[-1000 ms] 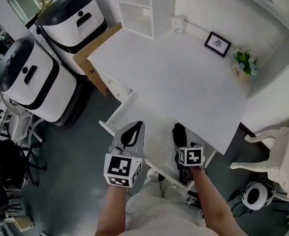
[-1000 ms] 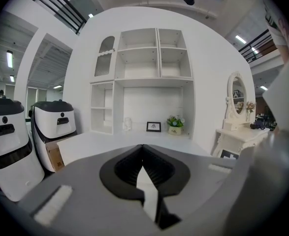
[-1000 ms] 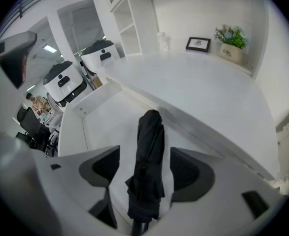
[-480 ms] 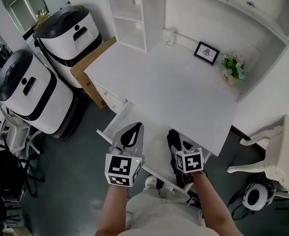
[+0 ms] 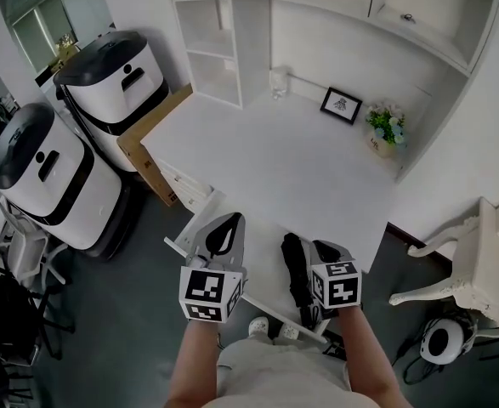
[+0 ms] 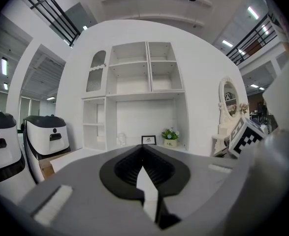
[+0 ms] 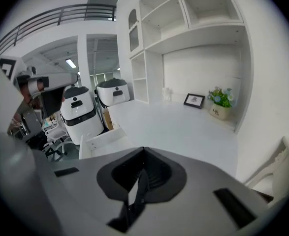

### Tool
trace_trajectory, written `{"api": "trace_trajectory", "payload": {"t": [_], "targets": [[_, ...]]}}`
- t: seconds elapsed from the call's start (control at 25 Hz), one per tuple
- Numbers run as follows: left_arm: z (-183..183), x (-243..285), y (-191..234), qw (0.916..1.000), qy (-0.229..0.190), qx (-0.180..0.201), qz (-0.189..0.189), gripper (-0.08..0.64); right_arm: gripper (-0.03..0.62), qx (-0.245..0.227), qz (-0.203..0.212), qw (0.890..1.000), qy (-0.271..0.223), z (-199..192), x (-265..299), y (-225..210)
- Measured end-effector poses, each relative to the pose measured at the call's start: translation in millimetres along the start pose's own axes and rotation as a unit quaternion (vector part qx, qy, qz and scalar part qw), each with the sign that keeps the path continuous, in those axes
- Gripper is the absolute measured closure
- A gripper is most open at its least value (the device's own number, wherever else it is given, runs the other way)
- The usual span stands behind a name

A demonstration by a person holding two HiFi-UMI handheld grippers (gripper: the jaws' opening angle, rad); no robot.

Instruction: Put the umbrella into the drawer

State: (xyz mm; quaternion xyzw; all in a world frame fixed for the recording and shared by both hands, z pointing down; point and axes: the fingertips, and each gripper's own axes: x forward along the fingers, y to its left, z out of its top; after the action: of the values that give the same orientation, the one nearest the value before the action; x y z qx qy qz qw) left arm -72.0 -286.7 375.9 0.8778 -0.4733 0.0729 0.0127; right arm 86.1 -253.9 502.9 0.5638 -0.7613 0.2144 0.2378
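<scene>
A folded black umbrella lies in the open white drawer that sticks out under the front edge of the white desk. My right gripper hangs just right of the umbrella and above it, jaws shut with nothing between them; in the right gripper view only its closed jaws and the desk top show. My left gripper hovers over the drawer's left part, shut and empty, and in the left gripper view it points level at the shelves.
Two white-and-black machines and a cardboard box stand left of the desk. At the desk's back are a framed picture, a flower pot and a small white figure. A white chair stands at the right.
The right gripper has lifted up off the umbrella, which stays lying in the drawer. The left gripper has risen a little. The head view has tipped up toward the shelves.
</scene>
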Motion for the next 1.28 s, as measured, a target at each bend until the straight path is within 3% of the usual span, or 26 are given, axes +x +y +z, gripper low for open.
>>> {"api": "trace_trajectory", "payload": {"t": [0.44, 0.6, 0.92, 1.28], "targets": [[29, 1, 2, 0.9991, -0.041, 0.01, -0.001, 0.551, 0.586, -0.047, -0.015, 0.986, -0.159, 84, -68, -4], [46, -1, 8, 0.9977, -0.067, 0.008, 0.01, 0.551, 0.586, -0.073, -0.031, 0.974, -0.212, 110, -91, -3], [99, -10, 12, 0.9914, -0.128, 0.027, -0.004, 0.551, 0.586, -0.107, -0.05, 0.946, -0.302, 167, -145, -1], [150, -27, 15, 0.9827, -0.178, 0.049, -0.003, 0.551, 0.586, -0.12, -0.067, 0.92, -0.366, 206, -197, -4]]}}
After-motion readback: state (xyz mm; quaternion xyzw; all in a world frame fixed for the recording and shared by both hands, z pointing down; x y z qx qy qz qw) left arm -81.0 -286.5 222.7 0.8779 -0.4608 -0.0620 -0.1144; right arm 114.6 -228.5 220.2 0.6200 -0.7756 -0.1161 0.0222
